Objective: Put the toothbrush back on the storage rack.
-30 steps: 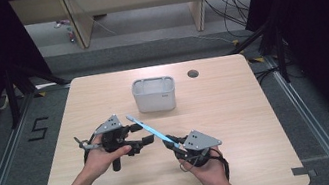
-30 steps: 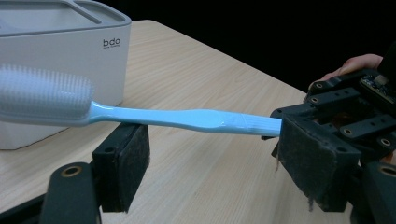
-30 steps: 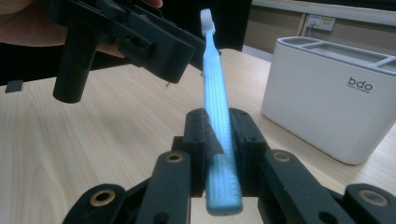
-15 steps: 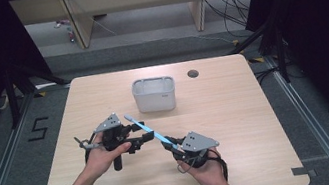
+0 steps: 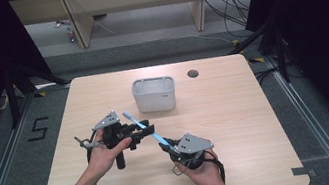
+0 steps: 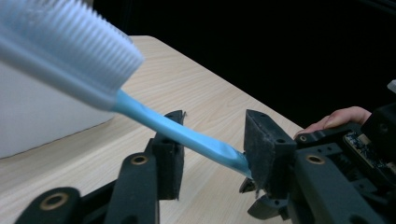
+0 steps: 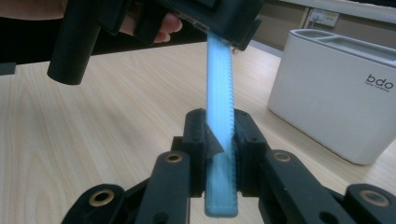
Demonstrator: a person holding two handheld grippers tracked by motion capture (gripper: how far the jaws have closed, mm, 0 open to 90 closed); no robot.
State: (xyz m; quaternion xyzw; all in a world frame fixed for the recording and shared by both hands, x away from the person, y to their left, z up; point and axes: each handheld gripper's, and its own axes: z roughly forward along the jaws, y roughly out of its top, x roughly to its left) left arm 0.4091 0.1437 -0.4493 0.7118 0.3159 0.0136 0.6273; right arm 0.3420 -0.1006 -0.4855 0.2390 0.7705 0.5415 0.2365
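A light blue toothbrush (image 5: 137, 121) slants over the table, with its white bristle head (image 6: 70, 46) up and toward the far left. My right gripper (image 5: 165, 145) is shut on the lower end of the toothbrush handle (image 7: 219, 70). The left gripper (image 5: 147, 128) is open, with the handle (image 6: 187, 137) passing through the gap between its jaws and meeting the right-hand jaw. In the right gripper view my right gripper (image 7: 219, 126) clamps the handle, and the left gripper with the person's fingers (image 7: 161, 25) sits just beyond it.
A white two-compartment holder (image 5: 154, 94) stands at the table's far middle, just behind the brush head; it also shows as the white holder (image 7: 336, 93). A round cable hole (image 5: 193, 73) lies to its right. The wooden table (image 5: 236, 111) has bare room at right and front.
The right gripper has edged slightly left with the toothbrush. The left gripper has shifted slightly right around the handle.
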